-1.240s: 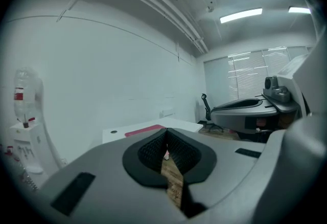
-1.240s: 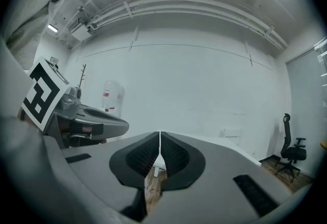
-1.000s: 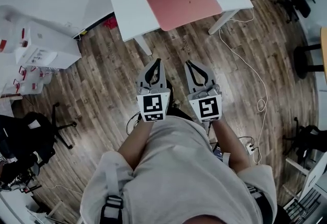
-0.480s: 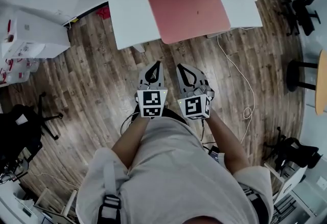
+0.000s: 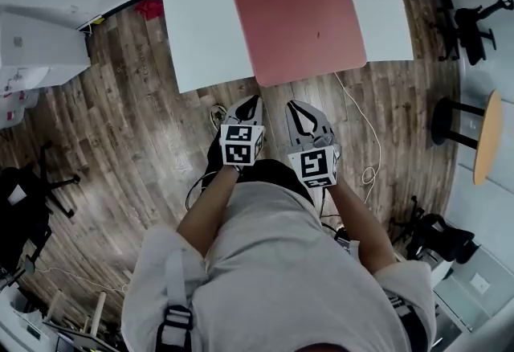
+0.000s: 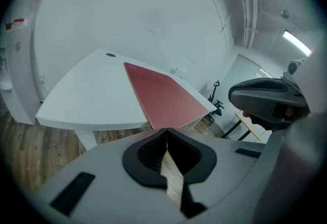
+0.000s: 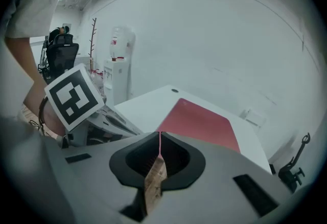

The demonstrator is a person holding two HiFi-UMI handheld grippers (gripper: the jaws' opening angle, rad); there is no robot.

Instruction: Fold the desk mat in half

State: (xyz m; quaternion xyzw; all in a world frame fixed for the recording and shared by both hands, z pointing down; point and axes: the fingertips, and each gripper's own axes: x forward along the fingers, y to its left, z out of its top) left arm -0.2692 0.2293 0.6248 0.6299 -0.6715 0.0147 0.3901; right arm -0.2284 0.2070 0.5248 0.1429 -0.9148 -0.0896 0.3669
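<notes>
The pink desk mat (image 5: 293,13) lies flat and unfolded on the white desk (image 5: 193,29), reaching its near edge. Both grippers hang side by side over the wooden floor, short of the desk's front edge. My left gripper (image 5: 247,104) is shut with nothing in it, and so is my right gripper (image 5: 298,108). In the left gripper view the mat (image 6: 161,97) lies ahead past the shut left gripper (image 6: 166,132). The right gripper view has the mat (image 7: 202,123) beyond the shut right gripper (image 7: 160,136).
A white cable (image 5: 365,141) trails over the floor under the desk's right side. Black office chairs (image 5: 470,25) and a round wooden table (image 5: 482,133) stand at the right. White boxes (image 5: 36,45) sit at the left. A water dispenser (image 7: 118,64) stands by the wall.
The person has stepped toward the desk, so desk and mat now sit closer and larger in the head view. Both grippers stay shut, side by side.
</notes>
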